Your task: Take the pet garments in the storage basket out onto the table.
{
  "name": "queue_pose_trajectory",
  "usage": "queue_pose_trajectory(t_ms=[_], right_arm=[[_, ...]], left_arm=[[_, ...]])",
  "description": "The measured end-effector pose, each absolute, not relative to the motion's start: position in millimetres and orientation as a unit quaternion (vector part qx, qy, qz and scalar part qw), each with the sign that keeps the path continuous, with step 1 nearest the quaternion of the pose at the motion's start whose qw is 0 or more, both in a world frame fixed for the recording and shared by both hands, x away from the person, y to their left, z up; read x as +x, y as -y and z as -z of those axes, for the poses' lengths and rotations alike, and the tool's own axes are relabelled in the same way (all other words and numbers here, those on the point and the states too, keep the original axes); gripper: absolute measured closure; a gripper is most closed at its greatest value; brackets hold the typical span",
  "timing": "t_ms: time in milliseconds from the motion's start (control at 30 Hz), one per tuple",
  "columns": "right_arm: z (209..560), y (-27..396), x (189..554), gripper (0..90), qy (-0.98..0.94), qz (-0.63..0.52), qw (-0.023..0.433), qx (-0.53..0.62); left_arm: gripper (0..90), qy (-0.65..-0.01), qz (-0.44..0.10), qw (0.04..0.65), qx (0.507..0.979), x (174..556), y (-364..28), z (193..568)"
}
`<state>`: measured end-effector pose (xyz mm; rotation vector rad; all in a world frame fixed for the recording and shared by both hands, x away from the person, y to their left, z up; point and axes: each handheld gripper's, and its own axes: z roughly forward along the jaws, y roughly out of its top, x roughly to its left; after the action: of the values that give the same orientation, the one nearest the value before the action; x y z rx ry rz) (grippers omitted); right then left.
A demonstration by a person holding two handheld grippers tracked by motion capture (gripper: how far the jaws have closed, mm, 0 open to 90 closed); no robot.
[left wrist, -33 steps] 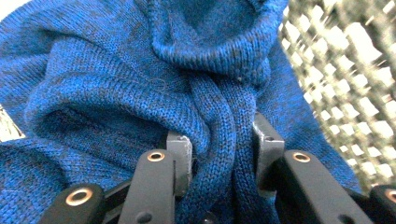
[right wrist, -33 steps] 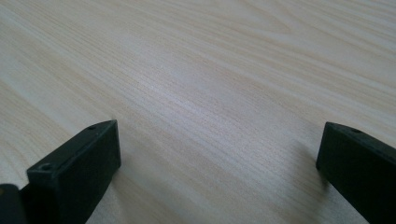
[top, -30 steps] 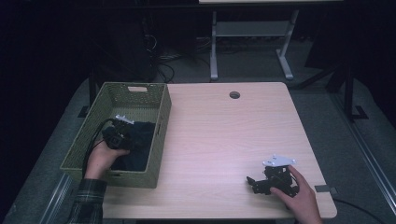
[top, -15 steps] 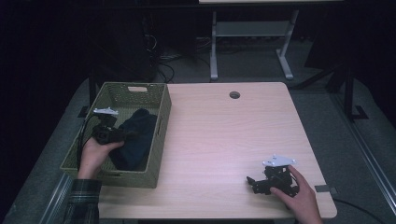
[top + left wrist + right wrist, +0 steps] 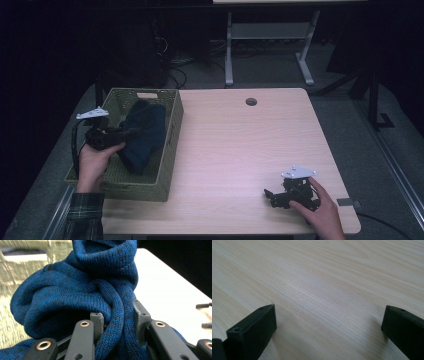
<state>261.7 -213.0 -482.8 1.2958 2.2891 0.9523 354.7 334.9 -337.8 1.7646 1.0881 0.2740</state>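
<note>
gripping a bunched blue knit garment (image 5: 82,290) over the woven basket (image 5: 170,150), the left tongs (image 5: 131,133) clench it; right tongs (image 5: 272,196) rest released on the surface (image 5: 240,145); placing it looks undone

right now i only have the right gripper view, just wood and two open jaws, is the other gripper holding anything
Observer: Yes. The left gripper is shut on a fold of a blue knitted garment.
Operator: where is that garment
Observer: Over the green woven basket at the table's left side, partly lifted out of it.
Operator: and where am i on the table
Observer: Your right gripper sits low at the near right corner of the wooden table, jaws pointing left.
</note>
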Motion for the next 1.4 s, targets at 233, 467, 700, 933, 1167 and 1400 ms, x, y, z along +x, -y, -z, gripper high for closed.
queue_pose_trajectory(t_ms=[233, 467, 700, 933, 1167, 1400], right_arm=[[482.8, 213.0, 261.7, 0.0, -0.806, -0.336, 0.171, 0.457], [482.8, 213.0, 261.8, 0.0, -0.806, -0.335, 0.171, 0.457], [482.8, 213.0, 261.7, 0.0, -0.806, -0.336, 0.171, 0.456], [482.8, 212.9, 262.1, 0.0, -0.806, -0.336, 0.172, 0.456], [482.8, 212.9, 262.1, 0.0, -0.806, -0.336, 0.171, 0.456], [482.8, 212.9, 262.1, 0.0, -0.806, -0.336, 0.171, 0.456]], left_arm=[[68.0, -0.433, -0.134, 0.543, 0.707, 347.0, -339.7, 324.2], [68.0, -0.421, -0.138, 0.557, 0.703, 344.8, -335.1, 319.3], [68.3, -0.403, -0.148, 0.569, 0.702, 342.0, -322.5, 310.5], [68.3, -0.377, -0.149, 0.581, 0.706, 338.7, -305.4, 298.9], [68.4, -0.355, -0.144, 0.593, 0.708, 336.8, -285.3, 287.6], [68.4, -0.33, -0.135, 0.6, 0.716, 336.8, -259.1, 282.1]])
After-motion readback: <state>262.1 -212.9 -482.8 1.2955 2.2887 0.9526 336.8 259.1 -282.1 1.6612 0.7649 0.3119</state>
